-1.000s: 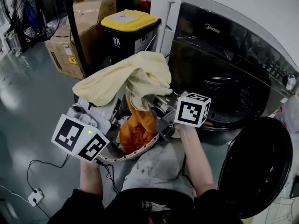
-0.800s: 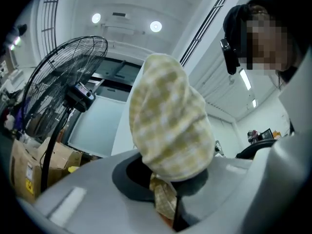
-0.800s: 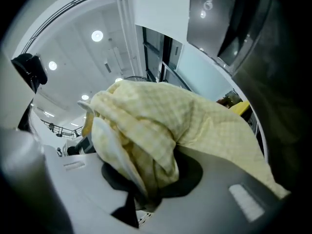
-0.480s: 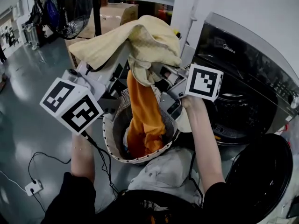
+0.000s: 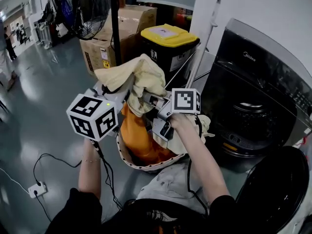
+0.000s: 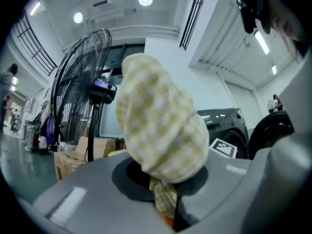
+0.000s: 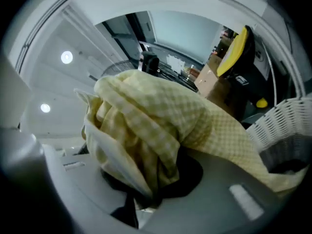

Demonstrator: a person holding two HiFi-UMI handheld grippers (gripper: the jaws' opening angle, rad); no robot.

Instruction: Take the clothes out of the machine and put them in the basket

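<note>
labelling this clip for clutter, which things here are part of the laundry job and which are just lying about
Job: yellow checked cloth, clamped in left gripper and right gripper; orange garment; basket; washing machine.
Lying about: yellow-lidded bin; cardboard boxes; standing fan; floor socket.

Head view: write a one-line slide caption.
Beside the open washing machine, left claw and right claw hold a yellow checked cloth above the basket, orange garment trailing in.

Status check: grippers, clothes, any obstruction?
Left gripper and right gripper both shut on yellow checked cloth. Cloth above basket, orange garment down in it. Nothing in the way.
</note>
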